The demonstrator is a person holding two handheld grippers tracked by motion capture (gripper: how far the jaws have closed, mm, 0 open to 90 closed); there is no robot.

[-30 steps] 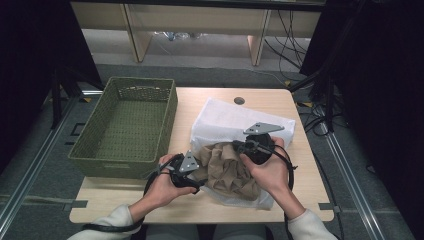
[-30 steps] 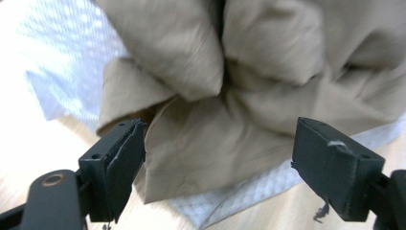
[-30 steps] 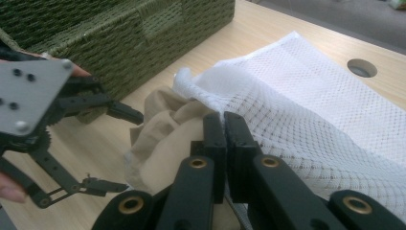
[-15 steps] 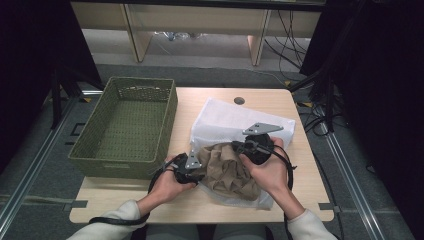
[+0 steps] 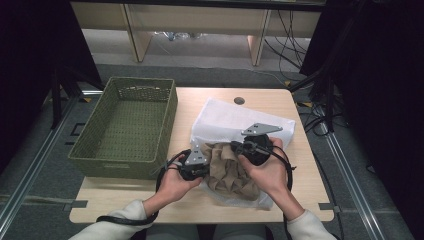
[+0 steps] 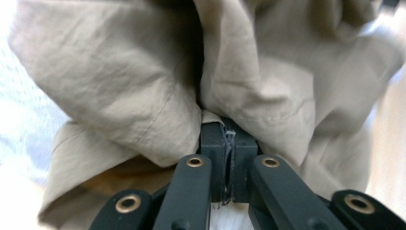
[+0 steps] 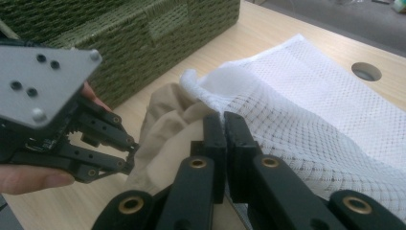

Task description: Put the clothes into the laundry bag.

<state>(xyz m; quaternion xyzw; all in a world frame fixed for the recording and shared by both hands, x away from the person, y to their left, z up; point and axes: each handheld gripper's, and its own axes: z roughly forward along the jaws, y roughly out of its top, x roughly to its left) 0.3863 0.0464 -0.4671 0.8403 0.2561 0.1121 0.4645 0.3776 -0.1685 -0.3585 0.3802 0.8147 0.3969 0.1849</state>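
Left gripper (image 6: 229,143) is rising from the bottom edge, black linkage arms with brass rivets spreading low in the frame. Jaws have just been closing and are now standing together, pinching a hemmed fold of the tan cloth (image 6: 129,91) with a few frayed threads showing between the pads. Cloth is bunching in big wrinkled folds above and to both sides, hanging over the jaws. White mesh bag (image 6: 19,124) is showing blurred along the left side and underneath. A strip of pale counter (image 6: 390,143) is showing at the right edge.
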